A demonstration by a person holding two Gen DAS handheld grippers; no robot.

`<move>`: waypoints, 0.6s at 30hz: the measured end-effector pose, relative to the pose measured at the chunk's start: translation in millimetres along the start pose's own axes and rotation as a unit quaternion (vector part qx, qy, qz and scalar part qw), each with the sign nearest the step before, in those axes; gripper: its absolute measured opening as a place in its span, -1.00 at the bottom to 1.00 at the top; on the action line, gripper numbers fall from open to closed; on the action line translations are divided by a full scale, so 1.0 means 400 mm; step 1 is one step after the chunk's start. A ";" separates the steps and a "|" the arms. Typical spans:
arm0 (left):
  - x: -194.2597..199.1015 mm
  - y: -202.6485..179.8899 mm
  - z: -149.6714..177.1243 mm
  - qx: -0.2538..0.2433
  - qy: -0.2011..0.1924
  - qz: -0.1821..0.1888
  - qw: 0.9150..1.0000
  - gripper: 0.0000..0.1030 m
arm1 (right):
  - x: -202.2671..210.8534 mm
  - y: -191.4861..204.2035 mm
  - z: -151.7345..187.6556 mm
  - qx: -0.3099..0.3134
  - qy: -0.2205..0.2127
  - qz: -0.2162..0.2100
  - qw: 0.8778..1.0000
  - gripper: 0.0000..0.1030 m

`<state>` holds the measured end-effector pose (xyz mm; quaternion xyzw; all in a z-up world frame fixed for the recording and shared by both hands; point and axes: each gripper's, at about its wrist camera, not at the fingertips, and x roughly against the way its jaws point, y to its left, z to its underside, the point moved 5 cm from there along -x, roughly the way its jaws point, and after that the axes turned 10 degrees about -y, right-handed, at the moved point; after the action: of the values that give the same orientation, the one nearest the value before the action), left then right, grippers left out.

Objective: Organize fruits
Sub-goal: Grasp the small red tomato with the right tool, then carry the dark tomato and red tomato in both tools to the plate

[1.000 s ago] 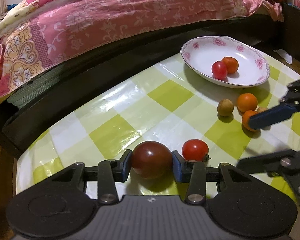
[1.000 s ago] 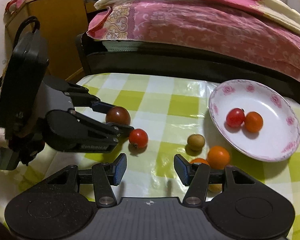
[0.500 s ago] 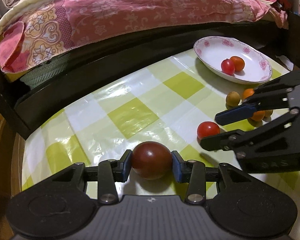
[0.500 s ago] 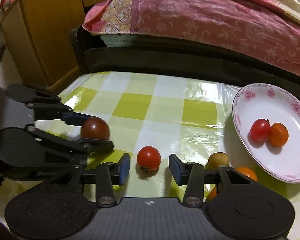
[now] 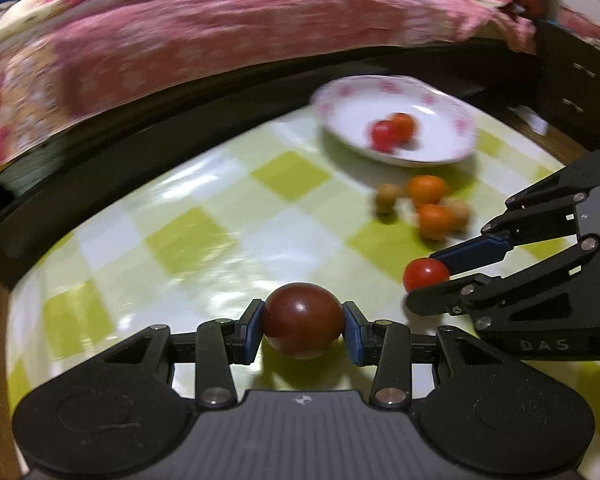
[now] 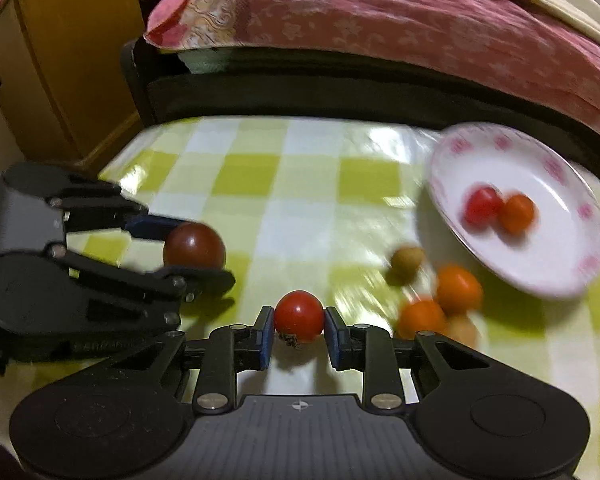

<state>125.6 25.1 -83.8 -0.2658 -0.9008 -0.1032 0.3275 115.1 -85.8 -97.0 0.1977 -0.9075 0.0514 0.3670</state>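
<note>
My left gripper [image 5: 303,327] is shut on a large dark red tomato [image 5: 303,321], also seen from the side as the dark red tomato [image 6: 194,245] in the right wrist view. My right gripper [image 6: 299,326] is shut on a small bright red tomato [image 6: 299,316], which shows as the small red tomato [image 5: 425,274] at the right in the left wrist view. A white flowered plate [image 6: 540,160] at the far right holds a red tomato [image 6: 482,206] and an orange fruit [image 6: 517,213].
Two orange fruits [image 6: 458,288] [image 6: 420,317] and two small tan fruits [image 6: 407,262] [image 6: 464,330] lie on the green-checked tablecloth [image 6: 300,184] in front of the plate. A bed with a pink quilt [image 6: 380,20] runs along the table's far edge. A wooden cabinet [image 6: 60,60] stands at the left.
My right gripper has swung left from the orange fruits to the small red tomato and closed on it. The left gripper keeps the dark tomato and has shifted slightly.
</note>
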 end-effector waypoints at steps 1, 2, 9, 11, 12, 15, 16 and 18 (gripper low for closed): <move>0.001 -0.023 -0.002 -0.007 0.000 0.010 1.000 -0.05 | 0.021 -0.011 0.015 -0.001 0.005 0.008 1.000 -0.57; 0.001 -0.045 -0.004 -0.014 0.000 0.019 1.000 -0.05 | 0.041 -0.021 0.030 -0.002 0.009 0.016 1.000 -0.57; -0.018 -0.155 -0.009 -0.042 0.015 0.051 0.998 -0.05 | 0.127 -0.089 0.119 -0.019 0.025 0.062 0.998 -0.57; -0.025 -0.173 -0.008 -0.052 0.019 0.053 0.997 -0.05 | 0.122 -0.092 0.130 -0.020 0.025 0.064 0.997 -0.56; -0.029 -0.180 -0.007 -0.054 0.022 0.053 0.997 -0.05 | 0.117 -0.089 0.133 -0.017 0.024 0.064 0.998 -0.56; -0.041 -0.183 -0.001 -0.055 0.029 0.047 0.997 -0.06 | 0.111 -0.087 0.142 -0.008 0.018 0.065 0.998 -0.54; -0.043 -0.184 0.001 -0.052 0.029 0.047 0.997 -0.06 | 0.111 -0.087 0.143 -0.008 0.017 0.063 0.998 -0.54; -0.045 -0.185 -0.002 -0.050 0.029 0.045 0.997 -0.06 | 0.111 -0.092 0.141 -0.012 0.015 0.061 0.998 -0.54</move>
<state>97.3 -44.5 -95.8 -0.3192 -0.8719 -0.1410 0.3437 64.2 -147.5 -109.3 0.1370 -0.9129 0.0652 0.3790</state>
